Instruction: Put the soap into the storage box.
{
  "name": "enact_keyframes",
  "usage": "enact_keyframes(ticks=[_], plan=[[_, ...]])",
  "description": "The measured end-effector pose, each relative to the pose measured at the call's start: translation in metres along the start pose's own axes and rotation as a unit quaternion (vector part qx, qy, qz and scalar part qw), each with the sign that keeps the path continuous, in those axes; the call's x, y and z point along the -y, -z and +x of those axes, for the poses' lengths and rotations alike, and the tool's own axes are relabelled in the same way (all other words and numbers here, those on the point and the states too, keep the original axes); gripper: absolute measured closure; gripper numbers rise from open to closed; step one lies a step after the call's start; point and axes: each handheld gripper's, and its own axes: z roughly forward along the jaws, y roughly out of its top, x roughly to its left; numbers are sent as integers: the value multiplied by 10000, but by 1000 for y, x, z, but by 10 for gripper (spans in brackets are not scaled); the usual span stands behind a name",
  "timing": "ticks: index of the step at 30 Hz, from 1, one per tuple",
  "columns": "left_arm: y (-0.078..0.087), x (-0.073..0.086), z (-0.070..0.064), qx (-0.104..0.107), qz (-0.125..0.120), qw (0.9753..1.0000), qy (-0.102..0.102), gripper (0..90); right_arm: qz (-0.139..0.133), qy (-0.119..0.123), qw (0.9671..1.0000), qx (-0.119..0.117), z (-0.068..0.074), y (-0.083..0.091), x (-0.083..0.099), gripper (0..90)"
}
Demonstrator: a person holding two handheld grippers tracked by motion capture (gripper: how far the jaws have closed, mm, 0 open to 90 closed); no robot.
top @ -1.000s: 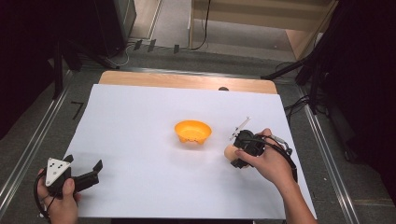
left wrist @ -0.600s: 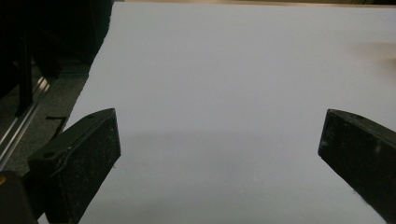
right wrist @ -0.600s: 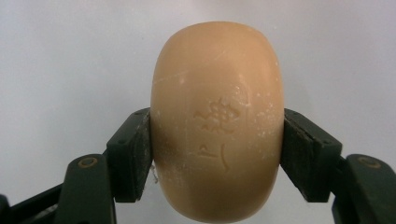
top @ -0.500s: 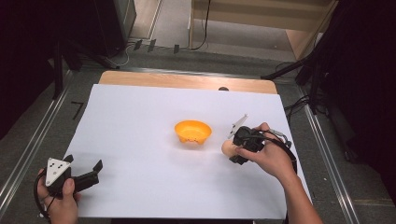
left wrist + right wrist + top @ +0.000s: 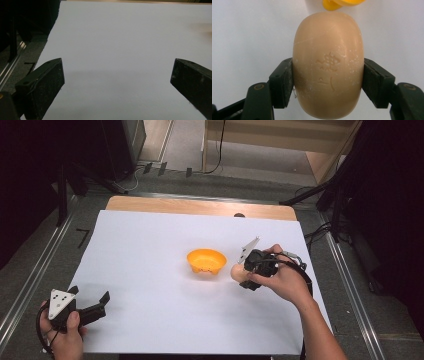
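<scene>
Presently the right gripper point(image 5: 245, 276) is clamping the tan soap bar point(image 5: 328, 65) across its short sides, just beside the orange bowl point(image 5: 206, 260), presumably for placing inside, while the left gripper point(image 5: 92, 306) is idling wide open, empty, over the white sheet point(image 5: 150, 245).

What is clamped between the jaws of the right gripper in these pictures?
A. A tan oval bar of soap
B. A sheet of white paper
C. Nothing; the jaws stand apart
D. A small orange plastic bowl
A: in the right gripper view the right gripper has both jaws pressed against the sides of the tan oval bar of soap, with the orange bowl lying beyond it.
</scene>
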Motion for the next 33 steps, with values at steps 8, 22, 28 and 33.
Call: enact_keyframes(ticks=[8,22,28,33], plan=[[0,0,0,-1,1,10000,12,0,-41,260,9996,-48,-4,1,-12,329],[0,0,0,10,-5,10000,8,0,-114,527,9985,-109,-8,2,-37,329],[0,0,0,16,-6,10000,1,0,-118,598,9981,-92,-9,2,-45,329],[0,0,0,19,-13,10000,7,0,-190,662,9976,-66,-12,4,-51,329]])
